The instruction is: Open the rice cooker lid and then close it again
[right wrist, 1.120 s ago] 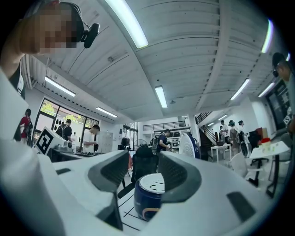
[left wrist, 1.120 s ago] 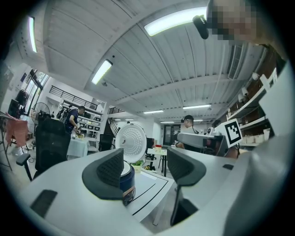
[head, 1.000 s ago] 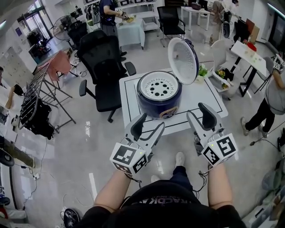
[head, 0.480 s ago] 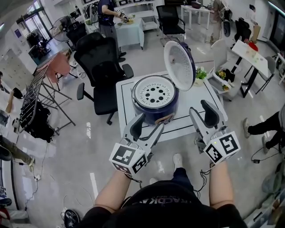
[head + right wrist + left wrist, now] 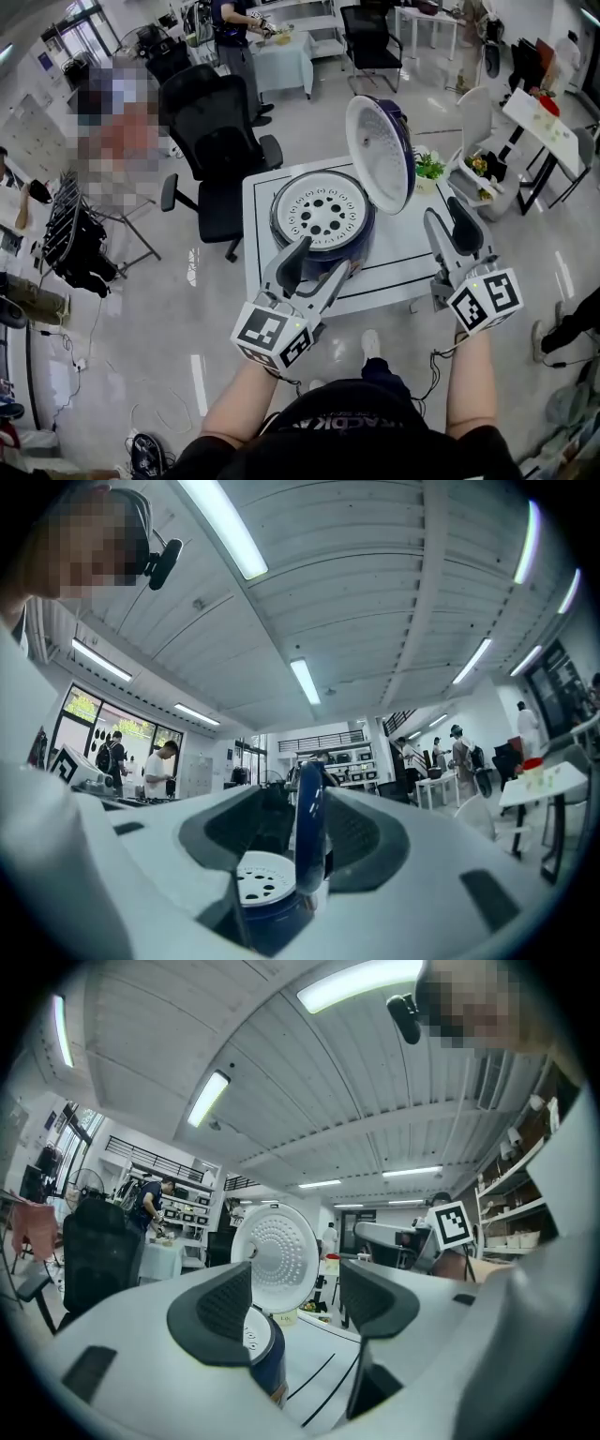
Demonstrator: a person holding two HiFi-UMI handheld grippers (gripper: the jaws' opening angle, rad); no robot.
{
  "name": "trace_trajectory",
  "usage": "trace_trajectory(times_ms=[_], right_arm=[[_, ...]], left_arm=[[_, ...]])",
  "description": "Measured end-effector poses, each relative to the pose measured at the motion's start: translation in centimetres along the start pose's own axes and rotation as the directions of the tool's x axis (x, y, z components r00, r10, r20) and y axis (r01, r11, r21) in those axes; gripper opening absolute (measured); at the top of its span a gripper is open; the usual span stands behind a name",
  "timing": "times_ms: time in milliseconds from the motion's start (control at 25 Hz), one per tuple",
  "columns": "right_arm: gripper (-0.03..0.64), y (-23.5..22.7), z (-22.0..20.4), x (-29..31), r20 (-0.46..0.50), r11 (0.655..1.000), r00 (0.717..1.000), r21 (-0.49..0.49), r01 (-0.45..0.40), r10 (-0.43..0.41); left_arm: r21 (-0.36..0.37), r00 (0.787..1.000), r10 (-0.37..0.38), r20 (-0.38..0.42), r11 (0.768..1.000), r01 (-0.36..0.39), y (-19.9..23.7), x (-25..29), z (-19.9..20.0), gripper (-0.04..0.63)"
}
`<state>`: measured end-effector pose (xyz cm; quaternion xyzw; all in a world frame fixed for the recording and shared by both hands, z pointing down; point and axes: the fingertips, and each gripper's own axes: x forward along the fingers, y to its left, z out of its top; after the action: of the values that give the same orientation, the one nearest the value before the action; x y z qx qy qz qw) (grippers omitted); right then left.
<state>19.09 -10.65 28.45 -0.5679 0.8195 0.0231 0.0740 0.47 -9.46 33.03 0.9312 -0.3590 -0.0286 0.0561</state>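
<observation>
The dark blue rice cooker [image 5: 323, 220] stands on a small white table [image 5: 398, 258]. Its lid [image 5: 380, 150] is swung up and upright, white perforated inside facing left. My left gripper [image 5: 316, 265] is open at the table's front edge, just short of the cooker's front. In the left gripper view the lid [image 5: 277, 1258] and cooker body [image 5: 265, 1354] show past the open left gripper [image 5: 295, 1297]. My right gripper [image 5: 452, 223] is open, right of the cooker and below the lid. In the right gripper view the lid [image 5: 308, 832] stands edge-on ahead of the empty right gripper [image 5: 307, 841].
A black office chair [image 5: 211, 131] stands behind the table at the left. A green plant [image 5: 429, 169] and a tray stand sit at the right rear. More tables, chairs and people fill the back of the room. A drying rack [image 5: 70, 234] is at far left.
Both grippers have come forward to the table. The left one's tips now reach the cooker's front. The right one has moved right and up beside the open lid.
</observation>
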Motion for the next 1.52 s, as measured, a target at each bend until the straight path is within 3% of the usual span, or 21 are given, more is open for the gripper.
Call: trace_trajectory(times_ms=[400, 640, 1520], right_arm=[[0.196, -7.4, -1.5, 6.2, -0.019, 1.000, 1.000, 0.007, 0.005, -0.004], [0.196, -9.8, -2.7, 10.3, -0.036, 0.999, 0.999, 0.029, -0.034, 0.035], [0.196, -10.3, -8.3, 20.2, -0.183, 0.975, 0.961, -0.034, -0.219, 0.209]], left_arm=[[-0.002, 0.999, 0.049, -0.010, 0.999, -0.049, 2.6, 6.3, -0.6, 0.282], [0.003, 0.996, 0.093, -0.010, 0.996, -0.093, 4.5, 9.0, -0.2, 0.282], [0.012, 0.960, 0.281, -0.001, 0.960, -0.281, 8.4, 11.9, 0.5, 0.282]])
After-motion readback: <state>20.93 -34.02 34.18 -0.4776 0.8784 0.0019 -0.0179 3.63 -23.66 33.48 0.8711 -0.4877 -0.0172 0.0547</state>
